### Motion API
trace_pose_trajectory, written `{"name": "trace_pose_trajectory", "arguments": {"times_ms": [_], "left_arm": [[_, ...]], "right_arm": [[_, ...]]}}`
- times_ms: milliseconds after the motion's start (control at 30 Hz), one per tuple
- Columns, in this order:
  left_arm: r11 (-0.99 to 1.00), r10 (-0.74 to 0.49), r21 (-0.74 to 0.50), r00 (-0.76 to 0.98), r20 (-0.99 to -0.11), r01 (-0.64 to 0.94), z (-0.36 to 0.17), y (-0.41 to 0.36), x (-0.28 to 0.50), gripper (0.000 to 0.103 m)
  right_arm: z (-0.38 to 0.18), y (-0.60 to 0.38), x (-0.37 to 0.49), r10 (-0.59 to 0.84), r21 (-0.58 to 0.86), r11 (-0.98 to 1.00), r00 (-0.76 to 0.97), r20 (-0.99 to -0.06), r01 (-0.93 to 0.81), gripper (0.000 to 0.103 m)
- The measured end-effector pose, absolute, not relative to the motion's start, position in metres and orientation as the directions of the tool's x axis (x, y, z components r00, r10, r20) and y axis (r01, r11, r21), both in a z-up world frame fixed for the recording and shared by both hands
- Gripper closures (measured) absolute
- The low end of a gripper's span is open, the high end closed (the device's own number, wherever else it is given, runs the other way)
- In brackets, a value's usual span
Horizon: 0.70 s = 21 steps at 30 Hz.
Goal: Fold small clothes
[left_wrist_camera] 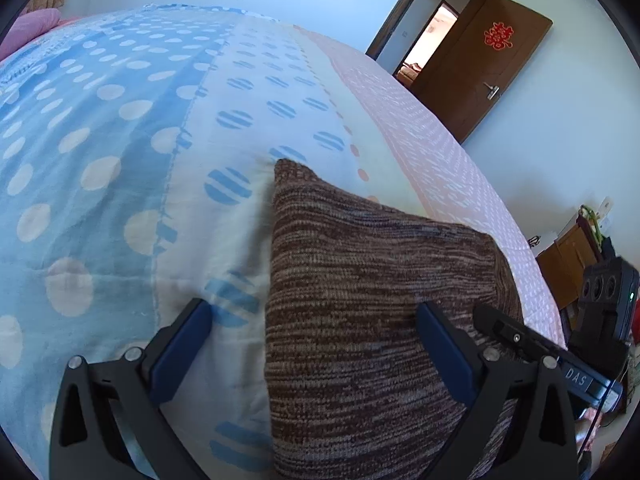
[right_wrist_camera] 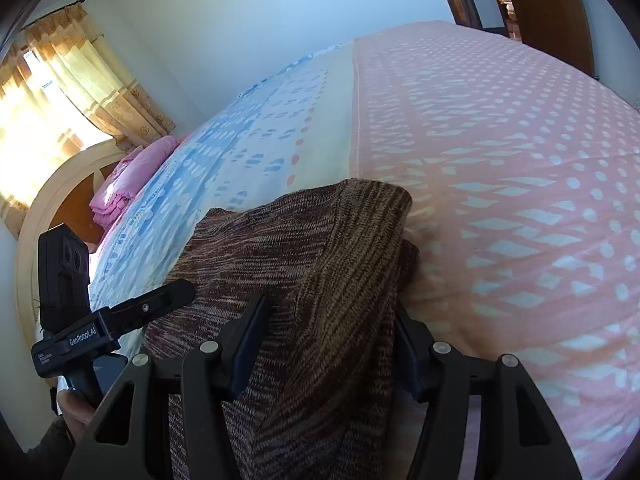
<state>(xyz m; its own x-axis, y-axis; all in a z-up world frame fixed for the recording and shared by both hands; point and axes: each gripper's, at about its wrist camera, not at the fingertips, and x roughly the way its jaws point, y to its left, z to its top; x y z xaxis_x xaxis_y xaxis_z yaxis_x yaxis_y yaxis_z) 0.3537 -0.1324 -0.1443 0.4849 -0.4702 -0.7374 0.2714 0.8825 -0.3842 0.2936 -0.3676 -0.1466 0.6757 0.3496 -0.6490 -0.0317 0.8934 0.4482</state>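
At the far left of the right wrist view, a window with yellow patterned curtains is seen, and below it a cream arched headboard with a folded pink blanket laid against it at the head of the bed. The wide bedsheet with blue polka-dot, cream and pink patterned bands is spread over the whole bed. The brown and beige marled knitted garment is laid near the foot-side edge of the bed, across the cream band and up to the pink band; its left edge is straight, and a corner is pointed toward the middle of the bed. In the right wrist view a fold of it is seen doubled over along its right side.

The left gripper is held released, its blue-padded jaws standing wide apart: the left pad is over bare sheet, the right pad over the knit, and nothing is pinched. The right gripper is opening, with the doubled knit fold lying between its jaws; the pads are not seen pressed on it. At the right of the left wrist view, a brown wooden door with a red paper ornament is seen open.
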Motion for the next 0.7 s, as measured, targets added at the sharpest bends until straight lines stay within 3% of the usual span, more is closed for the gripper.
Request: {"name": "trace_pose_trajectory", "arguments": {"times_ms": [33,100,133,167,300,433,700], "left_arm": [[0.883,-0.469,-0.379,0.486,-0.737,0.277,-0.144,-0.133,0.353,0.002],[0.885,-0.465,-0.372,0.501,-0.73,0.279,-0.143,-0.133,0.351,0.018],[0.877,-0.48,-0.381,0.502,-0.72,0.293,-0.142,-0.134,0.349,0.036],[0.863,-0.504,-0.393,0.491,-0.711,0.317,-0.142,-0.135,0.348,0.047],[0.877,-0.477,-0.341,0.523,-0.706,0.338,-0.138,-0.141,0.342,0.054],[0.874,-0.482,-0.331,0.562,-0.672,0.354,-0.129,-0.138,0.333,0.076],[0.877,-0.47,-0.218,0.665,-0.58,0.429,-0.082,-0.142,0.28,0.078]], "right_arm": [[-0.147,-0.366,0.297,0.356,0.448,0.893,0.67,-0.651,-0.039,0.05],[-0.148,-0.363,0.302,0.366,0.445,0.894,0.664,-0.653,-0.055,0.076],[-0.148,-0.36,0.303,0.382,0.455,0.888,0.664,-0.643,-0.069,0.077],[-0.146,-0.357,0.302,0.369,0.441,0.895,0.67,-0.644,-0.07,0.079],[-0.136,-0.343,0.292,0.272,0.331,0.942,0.72,-0.639,-0.062,0.081],[-0.116,-0.324,0.269,0.175,0.245,0.969,0.788,-0.59,-0.032,0.081],[-0.074,-0.289,0.2,0.053,0.171,0.985,0.873,-0.485,0.035,0.082]]}}
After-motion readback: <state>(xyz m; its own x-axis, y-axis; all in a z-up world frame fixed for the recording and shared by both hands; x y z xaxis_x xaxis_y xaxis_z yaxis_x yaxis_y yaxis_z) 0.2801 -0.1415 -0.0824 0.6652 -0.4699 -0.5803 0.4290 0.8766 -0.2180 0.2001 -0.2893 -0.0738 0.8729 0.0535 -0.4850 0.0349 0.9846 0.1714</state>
